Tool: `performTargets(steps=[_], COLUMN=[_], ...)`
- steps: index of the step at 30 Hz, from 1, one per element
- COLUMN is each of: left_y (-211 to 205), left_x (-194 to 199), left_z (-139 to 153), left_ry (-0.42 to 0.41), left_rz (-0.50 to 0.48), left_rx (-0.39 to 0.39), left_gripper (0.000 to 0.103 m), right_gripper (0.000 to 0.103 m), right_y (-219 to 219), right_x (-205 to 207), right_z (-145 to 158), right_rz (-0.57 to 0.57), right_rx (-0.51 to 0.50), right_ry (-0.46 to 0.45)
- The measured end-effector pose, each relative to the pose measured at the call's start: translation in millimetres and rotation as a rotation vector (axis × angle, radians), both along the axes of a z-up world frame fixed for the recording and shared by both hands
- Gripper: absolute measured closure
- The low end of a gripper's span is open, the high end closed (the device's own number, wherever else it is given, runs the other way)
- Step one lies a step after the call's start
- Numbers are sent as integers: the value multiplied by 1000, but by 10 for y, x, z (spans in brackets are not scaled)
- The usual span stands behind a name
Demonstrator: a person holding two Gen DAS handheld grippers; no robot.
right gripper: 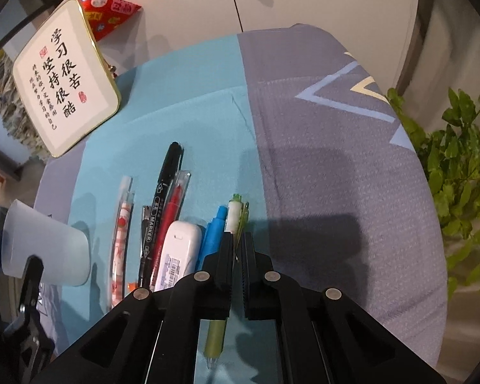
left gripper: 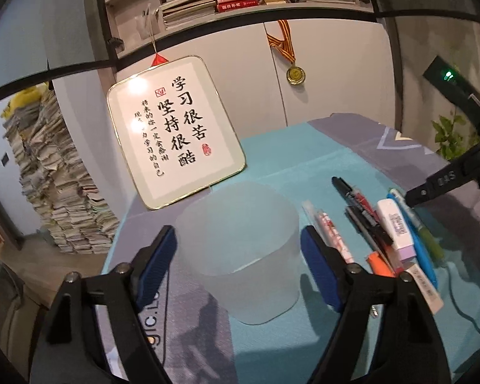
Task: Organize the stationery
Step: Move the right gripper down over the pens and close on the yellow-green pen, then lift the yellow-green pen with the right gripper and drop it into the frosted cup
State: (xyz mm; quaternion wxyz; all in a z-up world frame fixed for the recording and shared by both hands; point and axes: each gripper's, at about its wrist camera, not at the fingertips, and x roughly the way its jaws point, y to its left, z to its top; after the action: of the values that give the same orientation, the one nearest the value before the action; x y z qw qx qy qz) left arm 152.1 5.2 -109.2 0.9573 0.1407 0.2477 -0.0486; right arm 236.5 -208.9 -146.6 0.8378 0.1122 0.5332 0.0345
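Left wrist view: the left claw (left gripper: pixel 238 257) stands open around a frosted cup (left gripper: pixel 240 249) that sits upright on the tabletop (left gripper: pixel 272 147). Its blue pads (left gripper: pixel 158 256) flank the cup's sides; whether they touch it cannot be told. Just right of the cup lies a row of stationery: a patterned pen (left gripper: pixel 331 233), a black marker (left gripper: pixel 352 193), a white eraser case (left gripper: pixel 395 227), a blue pen (left gripper: pixel 422 252) and a green pen (left gripper: pixel 416 220). The right claw's black tip (left gripper: pixel 432 188) reaches into the row from the tabletop's right edge. A framed calligraphy plaque (left gripper: pixel 176 128) leans at the back edge, with a medal (left gripper: pixel 296 73) on the cupboard door behind. Only this view shows the shelf of books and the tall paper stack at left.

Right wrist view: the right claw (right gripper: pixel 238 246) is pinched tight on the green pen (right gripper: pixel 238 214), whose tip pokes out beneath the jaws. The blue pen (right gripper: pixel 216 227), eraser case (right gripper: pixel 180 256), marker (right gripper: pixel 163 192), a red pen (right gripper: pixel 174 204) and the patterned pen (right gripper: pixel 121 224) lie to its left. The cup (right gripper: pixel 44 243) stands near the left edge. Only here do a leafy plant (right gripper: pixel 457 160) and a red packet (right gripper: pixel 108 9) appear.
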Motion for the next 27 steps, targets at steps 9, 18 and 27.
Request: performTargets(steps=[9, 18, 27], left_y=[181, 279, 385], left_x=[50, 69, 137], left_z=[47, 21, -18], left_ry=[-22, -36, -16], left_rz=[-7, 2, -1], left_rx=[20, -47, -139], left_gripper=[29, 28, 28], right_gripper=[93, 85, 86], right_y=[141, 172, 249], right_x=[-26, 50, 170], right_z=[2, -61, -73], right_rz=[57, 55, 81], right_rx=[-53, -148, -194], right_ry=[10, -4, -32])
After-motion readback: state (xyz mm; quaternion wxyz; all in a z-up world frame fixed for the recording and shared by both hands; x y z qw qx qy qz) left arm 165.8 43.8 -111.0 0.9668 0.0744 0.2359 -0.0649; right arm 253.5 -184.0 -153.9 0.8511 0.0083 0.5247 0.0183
